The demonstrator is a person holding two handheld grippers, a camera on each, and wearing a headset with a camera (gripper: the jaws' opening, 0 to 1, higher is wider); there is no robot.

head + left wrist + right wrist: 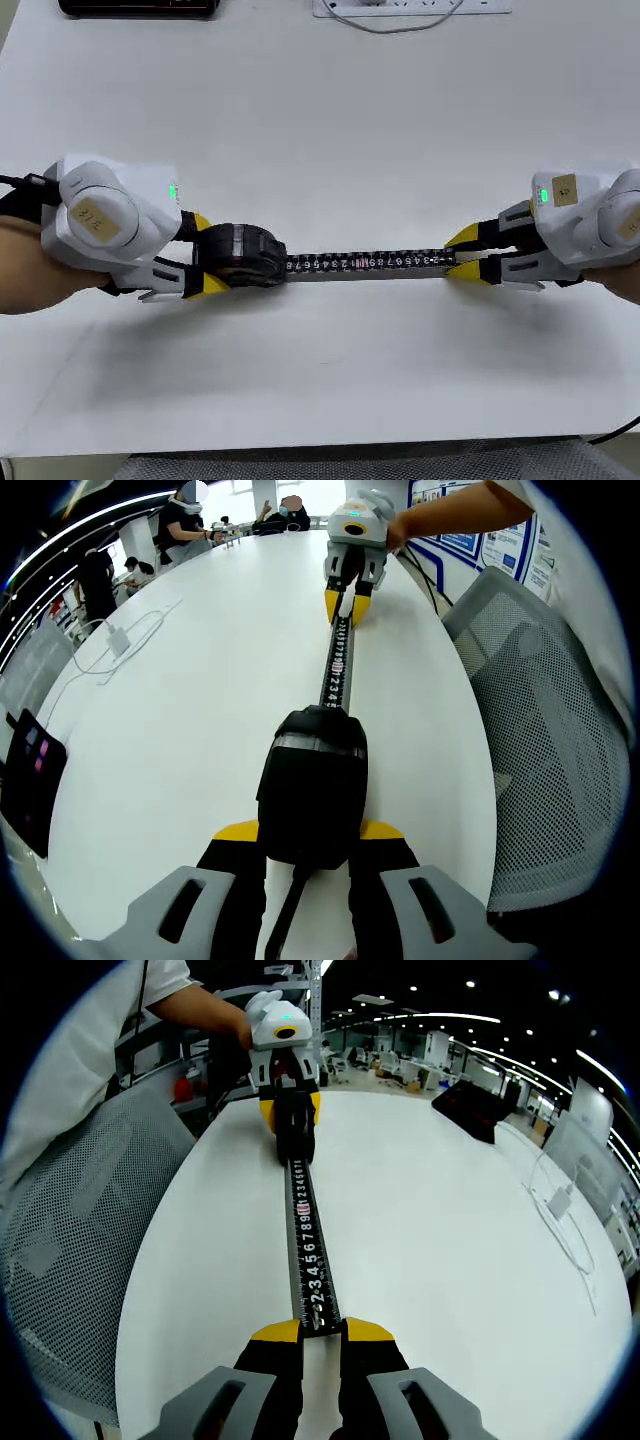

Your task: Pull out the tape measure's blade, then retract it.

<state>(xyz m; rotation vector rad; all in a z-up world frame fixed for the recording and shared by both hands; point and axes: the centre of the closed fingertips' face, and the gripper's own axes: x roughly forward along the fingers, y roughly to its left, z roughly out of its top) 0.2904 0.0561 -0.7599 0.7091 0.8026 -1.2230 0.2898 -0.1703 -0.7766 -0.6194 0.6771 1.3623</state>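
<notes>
On the left, the left gripper (207, 268) squeezes the black tape measure (245, 257) between its yellow tips. The tape measure sits low over the white table (320, 130). Its blade (365, 263) stretches out flat to the right, where the right gripper (462, 253) pinches the blade's end.

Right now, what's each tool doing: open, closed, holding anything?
Left tool: closed on the tape measure's case.
Right tool: closed on the end of the pulled-out blade.
</notes>
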